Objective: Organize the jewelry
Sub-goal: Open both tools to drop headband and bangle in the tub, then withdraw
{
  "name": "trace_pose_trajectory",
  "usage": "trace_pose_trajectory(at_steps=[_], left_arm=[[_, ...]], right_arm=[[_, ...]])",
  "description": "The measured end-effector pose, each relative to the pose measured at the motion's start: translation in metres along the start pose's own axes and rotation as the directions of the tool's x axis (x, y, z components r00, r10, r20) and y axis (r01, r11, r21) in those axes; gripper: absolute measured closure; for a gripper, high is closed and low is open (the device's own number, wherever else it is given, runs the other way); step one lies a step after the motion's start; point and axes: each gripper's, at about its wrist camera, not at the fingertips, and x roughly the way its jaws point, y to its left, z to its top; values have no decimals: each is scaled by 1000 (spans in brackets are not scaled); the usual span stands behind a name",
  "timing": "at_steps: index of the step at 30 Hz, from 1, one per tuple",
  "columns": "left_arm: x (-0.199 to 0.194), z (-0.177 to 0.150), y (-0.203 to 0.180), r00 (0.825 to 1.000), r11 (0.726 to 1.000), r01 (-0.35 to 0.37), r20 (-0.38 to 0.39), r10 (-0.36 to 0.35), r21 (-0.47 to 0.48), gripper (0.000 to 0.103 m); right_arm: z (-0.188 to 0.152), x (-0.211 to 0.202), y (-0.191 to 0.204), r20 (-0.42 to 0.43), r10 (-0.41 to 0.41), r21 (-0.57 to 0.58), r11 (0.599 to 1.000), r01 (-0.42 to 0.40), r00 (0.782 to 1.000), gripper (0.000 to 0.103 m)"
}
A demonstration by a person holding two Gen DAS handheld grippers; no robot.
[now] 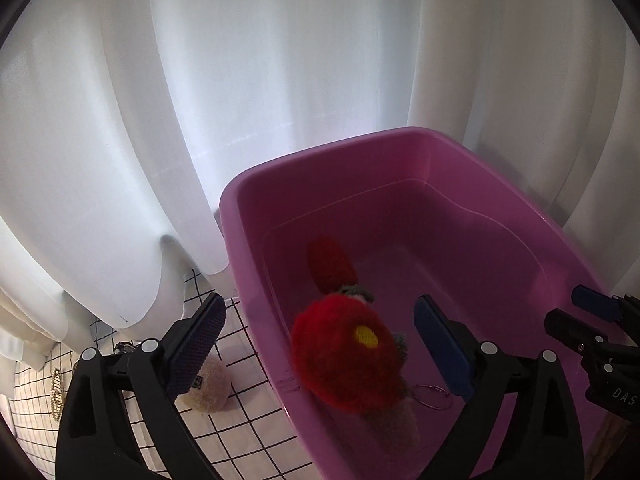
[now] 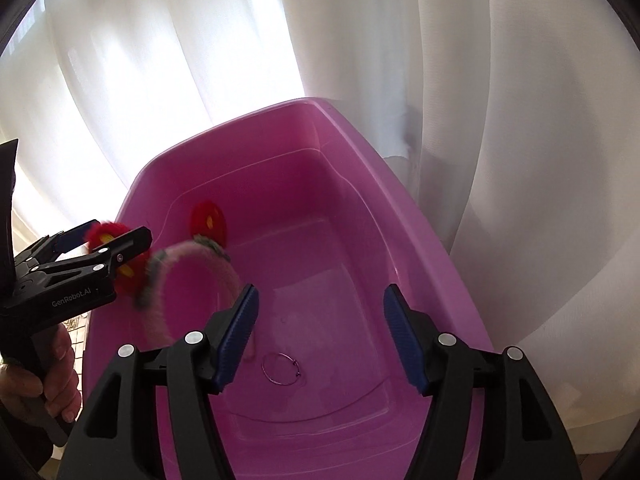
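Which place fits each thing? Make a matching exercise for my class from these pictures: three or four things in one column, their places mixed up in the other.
Things:
1. flower headband
2. thin wire ring
3. beige plush ball
4. gold chain

Places:
A. on the checked cloth, against the pink tub's outer wall
B. flat on the tub's floor
C. far left on the checked cloth
D. inside the tub, blurred, beside the left gripper

Pairs: 1-D, 2-B, 3-A, 4-C
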Motion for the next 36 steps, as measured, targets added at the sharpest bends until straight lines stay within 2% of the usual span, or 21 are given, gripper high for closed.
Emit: trace_pose_trajectory(at_steps=[3, 12, 20, 24, 29, 33, 36], left_arm=[[-9, 5, 3, 999, 1000, -12, 29, 12, -6, 6], [-33, -1, 23, 999, 998, -29, 36, 31, -62, 6], [-69, -46, 69, 997, 989, -66, 18, 69, -133, 6], [-94, -76, 111, 991, 977, -133, 0, 135, -165, 6], [-131, -115, 187, 971, 932, -233, -19, 237, -277, 6], [-155, -150, 249, 940, 871, -333, -57, 336, -362, 6], [-163, -177, 290, 915, 821, -398, -114, 387, -410, 6]], right_arm=[[2, 0, 3, 5, 2, -6, 1000, -2, 1000, 40], [4, -12, 19, 42, 27, -27, 999, -26, 999, 39], [-1, -27, 58, 61, 79, -85, 994, -73, 995, 38], [-6, -32, 90, 56, 122, -127, 985, -115, 991, 38], [-9, -41, 138, 82, 194, -171, 969, -178, 978, 38], [-15, -45, 179, 70, 260, -209, 948, -241, 963, 35], [-27, -42, 213, 33, 293, -256, 927, -276, 955, 33]])
